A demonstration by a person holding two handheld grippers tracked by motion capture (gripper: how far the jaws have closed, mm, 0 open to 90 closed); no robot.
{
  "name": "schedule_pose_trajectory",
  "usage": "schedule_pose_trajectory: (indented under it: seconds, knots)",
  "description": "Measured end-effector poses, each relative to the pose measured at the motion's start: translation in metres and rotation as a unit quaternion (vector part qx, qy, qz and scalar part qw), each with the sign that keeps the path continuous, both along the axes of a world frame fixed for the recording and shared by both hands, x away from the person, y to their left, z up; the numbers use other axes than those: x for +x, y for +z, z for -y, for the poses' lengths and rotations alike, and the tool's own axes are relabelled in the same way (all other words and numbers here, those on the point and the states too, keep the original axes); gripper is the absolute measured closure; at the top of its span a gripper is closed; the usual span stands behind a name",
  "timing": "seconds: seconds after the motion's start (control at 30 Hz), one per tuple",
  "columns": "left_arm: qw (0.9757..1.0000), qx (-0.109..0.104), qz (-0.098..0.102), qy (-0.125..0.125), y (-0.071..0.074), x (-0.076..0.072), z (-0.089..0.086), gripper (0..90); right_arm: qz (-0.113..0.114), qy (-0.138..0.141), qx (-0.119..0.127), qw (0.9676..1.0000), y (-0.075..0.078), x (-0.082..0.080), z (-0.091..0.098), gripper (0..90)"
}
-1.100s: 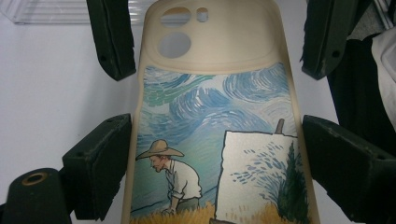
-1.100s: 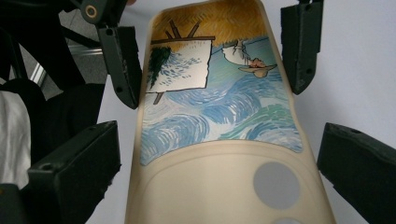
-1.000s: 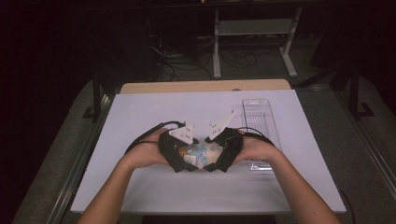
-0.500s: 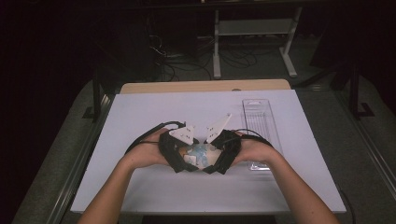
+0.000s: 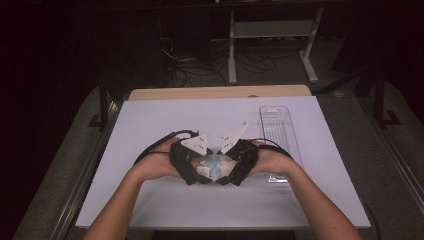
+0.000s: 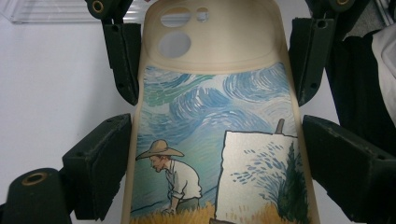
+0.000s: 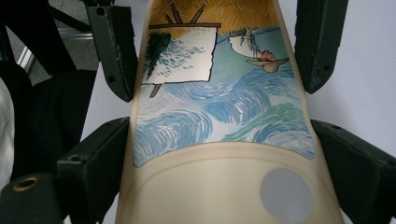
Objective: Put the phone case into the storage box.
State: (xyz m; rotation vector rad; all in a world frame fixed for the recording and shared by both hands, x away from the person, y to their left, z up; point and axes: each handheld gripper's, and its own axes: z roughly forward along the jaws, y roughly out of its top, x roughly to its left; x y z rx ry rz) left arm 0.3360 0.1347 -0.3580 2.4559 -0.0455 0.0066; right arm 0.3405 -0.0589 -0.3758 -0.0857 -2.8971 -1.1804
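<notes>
Centrally, near the front edge of the white table (image 5: 150,120), a cream-coloured soft phone case (image 6: 219,121) printed with swirling blue sky, a figure in a straw hat and a painter's easel is held between both tools. Its camera cutouts, two round holes and a smaller one, sit at the far end in the left gripper view, while in the right gripper view the same plain cream end lies nearest the camera and the painted scene appears upside down beyond it. The left gripper (image 6: 217,154) has its black jaws clamped against the two long sides of the case, and the right gripper (image 7: 219,158) grips those sides likewise from the opposite end, so each one's jaws appear farther off in the other's view. In the high view the two hands meet over the case, the left hand (image 5: 157,162) and right hand (image 5: 270,160) wrapped around the black gripper bodies, with the grey three-cornered plates tilted toward each other above them. A clear plastic rectangular tray (image 5: 277,127) lies just beside the right hand, reaching toward the table's far right corner.
</notes>
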Motion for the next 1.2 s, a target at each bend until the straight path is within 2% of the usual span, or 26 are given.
schedule_pose_trajectory:
  seconds: [0.1, 0.2, 0.27, 0.33, 0.43, 0.47, 0.6, 0.67, 0.7, 0.77, 0.9, 1.0, 1.07, 1.17, 1.2]
  knots:
    - [1.0000, 0.004, 0.004, 0.001, -0.001, -0.001, 0.000, 11.1, 0.000, 0.000, 0.001, 1.0000, 0.000, 0.000, 0.000, 9.2]
    - [0.9997, 0.006, 0.023, -0.002, 0.000, -0.002, -0.002, 10.7, 0.003, -0.001, 0.006, 1.0000, 0.000, 0.000, -0.001, 9.6]
    - [0.9998, -0.003, 0.017, 0.008, -0.001, -0.002, -0.002, 8.1, 0.003, -0.004, 0.008, 1.0000, 0.001, 0.000, -0.001, 9.8]
    - [0.9996, -0.004, 0.022, 0.015, 0.001, 0.000, -0.004, 3.3, 0.002, -0.010, 0.007, 0.9999, 0.000, 0.001, 0.000, 9.8]
    - [0.9994, -0.006, 0.022, 0.028, 0.004, 0.001, -0.008, 0.6, 0.002, -0.012, 0.006, 0.9999, -0.001, 0.002, 0.001, 9.9]
    - [0.9991, -0.009, 0.017, 0.037, 0.005, 0.000, -0.011, 0.3, 0.001, -0.015, 0.007, 0.9999, -0.001, 0.003, 0.001, 9.9]
    - [0.9984, -0.018, 0.020, 0.050, 0.010, 0.003, -0.020, 0.3, -0.009, -0.016, 0.009, 0.9998, -0.003, 0.005, 0.003, 9.9]
    - [0.9976, -0.025, 0.021, 0.062, 0.012, 0.002, -0.024, 0.3, -0.006, -0.021, 0.003, 0.9998, -0.002, 0.006, 0.004, 9.9]
    - [0.9970, -0.025, 0.025, 0.069, 0.012, 0.002, -0.026, 0.3, -0.010, -0.023, 0.002, 0.9997, -0.003, 0.007, 0.005, 9.9]
    - [0.9955, -0.023, 0.033, 0.086, 0.012, 0.001, -0.030, 0.3, -0.003, -0.035, 0.004, 0.9994, -0.003, 0.008, 0.006, 9.9]
    - [0.9923, -0.024, 0.033, 0.117, 0.009, 0.000, -0.040, 0.3, -0.002, -0.045, 0.007, 0.9990, -0.003, 0.011, 0.009, 9.9]
    - [0.9883, -0.021, 0.034, 0.147, 0.003, -0.002, -0.048, 0.3, -0.003, -0.055, 0.011, 0.9984, -0.003, 0.014, 0.012, 9.9]
    - [0.9866, -0.020, 0.036, 0.158, -0.001, -0.004, -0.053, 0.3, 0.000, -0.063, 0.012, 0.9980, -0.003, 0.016, 0.014, 9.9]
    - [0.9823, -0.025, 0.032, 0.183, -0.007, -0.005, -0.059, 0.3, -0.004, -0.073, 0.010, 0.9973, -0.003, 0.017, 0.016, 9.9]
    - [0.9800, -0.025, 0.032, 0.195, -0.010, -0.006, -0.061, 0.3, -0.010, -0.078, 0.009, 0.9969, -0.003, 0.017, 0.016, 9.9]
